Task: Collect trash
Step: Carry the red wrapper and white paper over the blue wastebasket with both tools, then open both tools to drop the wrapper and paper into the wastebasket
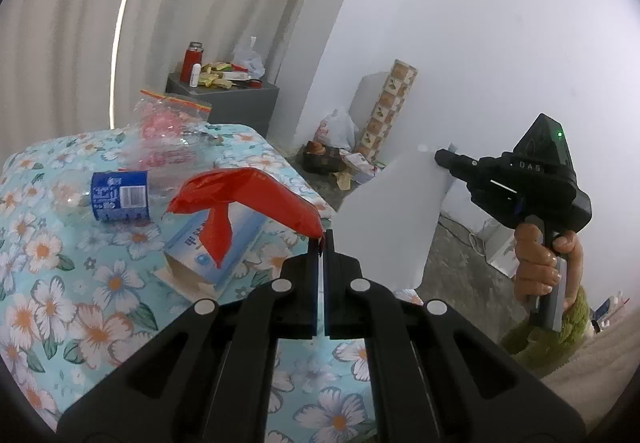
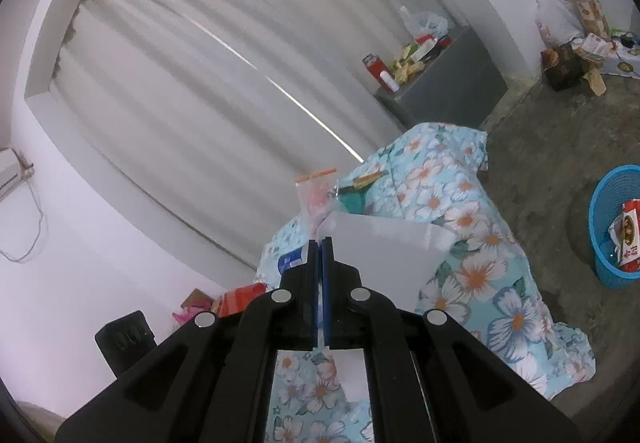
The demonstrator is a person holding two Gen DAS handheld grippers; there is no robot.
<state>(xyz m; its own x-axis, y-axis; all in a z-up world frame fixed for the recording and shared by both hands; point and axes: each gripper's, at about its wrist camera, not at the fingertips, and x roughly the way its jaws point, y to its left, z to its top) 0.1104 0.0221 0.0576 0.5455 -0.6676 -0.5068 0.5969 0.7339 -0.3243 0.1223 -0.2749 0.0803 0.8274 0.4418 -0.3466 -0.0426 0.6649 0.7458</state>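
Note:
My left gripper [image 1: 322, 237] is shut on a corner of a red plastic wrapper [image 1: 256, 195] and holds it above the floral tablecloth [image 1: 52, 307]. My right gripper [image 2: 321, 243] is shut on a white sheet of paper [image 2: 384, 255]; it shows in the left wrist view as well [image 1: 392, 219], held at the table's right edge by the right gripper [image 1: 444, 157]. On the cloth lie a clear bottle with a blue label [image 1: 120, 195], a blue and white carton [image 1: 216, 247] and a clear zip bag [image 1: 168, 123]. A blue waste basket [image 2: 616, 227] stands on the floor to the right.
A grey cabinet [image 1: 236, 103] with a red flask and clutter stands behind the table. Bags, a box and a patterned roll [image 1: 388, 107] lie by the white wall. The floor is bare concrete [image 2: 560, 147]. A black object [image 2: 124, 339] sits low at left.

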